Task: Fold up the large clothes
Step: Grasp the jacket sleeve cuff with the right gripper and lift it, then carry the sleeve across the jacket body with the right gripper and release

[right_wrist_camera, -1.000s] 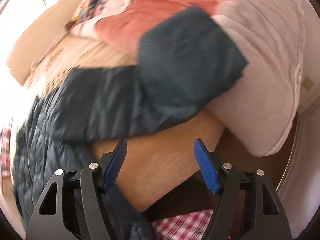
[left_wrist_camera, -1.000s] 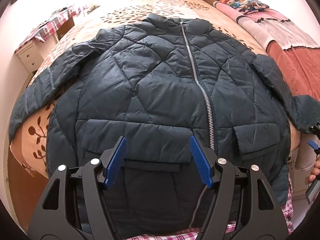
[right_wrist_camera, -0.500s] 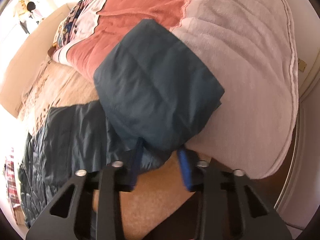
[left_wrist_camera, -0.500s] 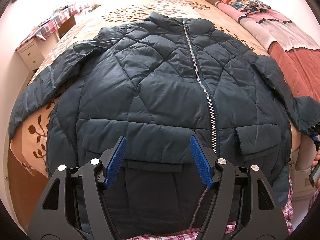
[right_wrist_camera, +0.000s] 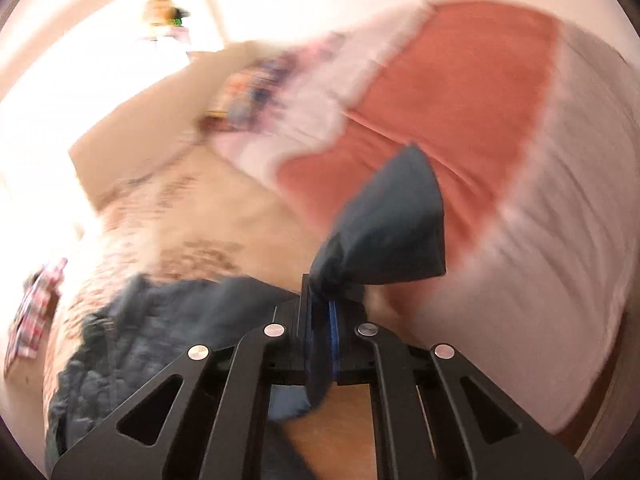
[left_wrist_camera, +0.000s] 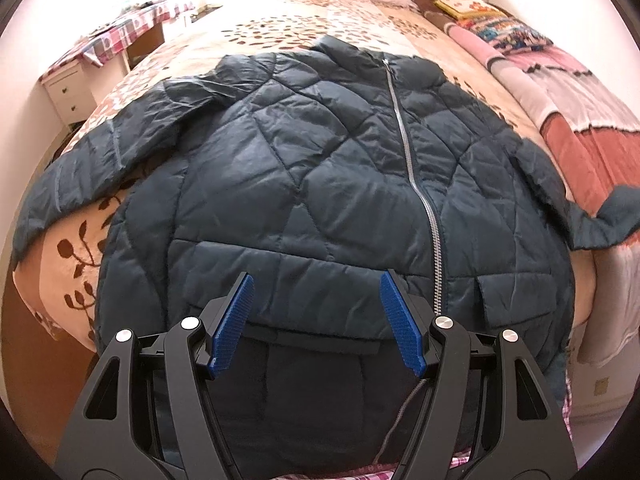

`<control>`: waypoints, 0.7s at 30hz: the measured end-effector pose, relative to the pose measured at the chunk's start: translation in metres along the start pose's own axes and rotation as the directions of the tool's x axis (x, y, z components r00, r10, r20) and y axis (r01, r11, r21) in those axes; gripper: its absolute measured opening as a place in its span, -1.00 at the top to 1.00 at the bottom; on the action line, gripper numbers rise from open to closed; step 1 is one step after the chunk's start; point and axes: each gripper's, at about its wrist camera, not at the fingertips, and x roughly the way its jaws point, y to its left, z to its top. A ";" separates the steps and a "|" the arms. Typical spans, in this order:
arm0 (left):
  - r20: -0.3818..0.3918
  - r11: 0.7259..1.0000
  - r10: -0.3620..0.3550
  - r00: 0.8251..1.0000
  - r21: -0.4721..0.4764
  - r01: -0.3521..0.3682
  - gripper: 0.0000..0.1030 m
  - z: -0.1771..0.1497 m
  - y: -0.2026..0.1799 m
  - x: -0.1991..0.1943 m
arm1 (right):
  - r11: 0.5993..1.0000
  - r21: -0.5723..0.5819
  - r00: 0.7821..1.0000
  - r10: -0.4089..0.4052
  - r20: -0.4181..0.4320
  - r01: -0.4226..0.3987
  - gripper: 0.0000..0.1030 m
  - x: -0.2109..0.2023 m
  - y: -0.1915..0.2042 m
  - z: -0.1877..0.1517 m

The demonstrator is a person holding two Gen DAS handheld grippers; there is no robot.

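Note:
A dark navy quilted jacket (left_wrist_camera: 304, 184) lies front up and zipped on the bed, its sleeves spread to both sides. My left gripper (left_wrist_camera: 316, 312) hovers open over the jacket's lower hem near a pocket flap, with nothing between its blue pads. In the right wrist view my right gripper (right_wrist_camera: 322, 304) has its jaws closing on the cuff of the jacket's right sleeve (right_wrist_camera: 392, 228), which bunches out in front of the fingers and is lifted off the bed. The rest of the jacket (right_wrist_camera: 152, 328) trails away at lower left, blurred.
The bed has a beige leaf-patterned cover (left_wrist_camera: 320, 20). A folded pink and rust blanket (left_wrist_camera: 576, 120) and pillows (left_wrist_camera: 492, 24) lie along its right side. A small white cabinet with a checked cloth (left_wrist_camera: 76, 80) stands at the left of the bed.
My right gripper went from open beside the sleeve to clamped on its cuff and rose with it. In the left view the right sleeve end lifted. My left gripper barely moved.

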 end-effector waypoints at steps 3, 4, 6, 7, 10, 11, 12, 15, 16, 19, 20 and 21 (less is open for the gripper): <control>0.020 1.000 0.003 1.000 -0.027 -0.002 -0.27 0.002 0.011 -0.003 | 0.989 -0.102 0.993 0.115 0.034 -0.111 0.85 -0.003 0.058 0.016; 0.025 0.999 0.005 1.000 -0.035 -0.004 -0.27 0.003 0.014 -0.004 | 0.979 -0.132 0.986 0.160 0.034 -0.155 0.85 -0.004 0.080 0.018; 0.036 0.998 0.011 0.999 -0.054 -0.009 -0.27 0.004 0.023 -0.007 | 0.956 -0.181 0.971 0.239 0.021 -0.231 0.85 -0.002 0.119 0.020; 0.044 0.998 0.016 0.999 -0.069 -0.012 -0.27 0.004 0.029 -0.009 | 0.941 -0.208 0.961 0.276 0.011 -0.268 0.85 -0.001 0.139 0.018; 0.060 0.994 0.031 0.998 -0.111 -0.024 -0.27 0.003 0.049 -0.014 | 0.877 -0.297 0.923 0.381 -0.051 -0.378 0.85 0.001 0.206 0.000; 0.063 0.992 0.035 0.997 -0.124 -0.027 -0.27 0.003 0.054 -0.015 | 0.851 -0.326 0.909 0.410 -0.077 -0.412 0.85 0.003 0.228 -0.009; 0.065 0.990 0.040 0.997 -0.136 -0.031 -0.27 0.002 0.060 -0.016 | 0.826 -0.351 0.895 0.435 -0.103 -0.441 0.85 0.004 0.248 -0.019; 0.066 0.983 0.057 0.996 -0.177 -0.044 -0.27 -0.001 0.079 -0.017 | 0.757 -0.415 0.861 0.477 -0.176 -0.505 0.85 0.010 0.299 -0.054; 0.065 0.980 0.062 0.996 -0.191 -0.048 -0.27 -0.002 0.086 -0.017 | 0.734 -0.432 0.850 0.484 -0.208 -0.524 0.85 0.015 0.316 -0.069; 0.057 0.972 0.074 0.996 -0.227 -0.059 -0.27 -0.008 0.103 -0.018 | 0.692 -0.484 0.844 0.457 -0.280 -0.536 0.86 0.024 0.358 -0.114; 0.055 0.971 0.076 0.996 -0.233 -0.061 -0.27 -0.009 0.106 -0.018 | 0.682 -0.498 0.845 0.431 -0.317 -0.536 0.86 0.033 0.371 -0.133; 0.053 0.968 0.079 0.995 -0.242 -0.064 -0.27 -0.011 0.111 -0.018 | 0.676 -0.508 0.845 0.414 -0.338 -0.534 0.86 0.035 0.376 -0.147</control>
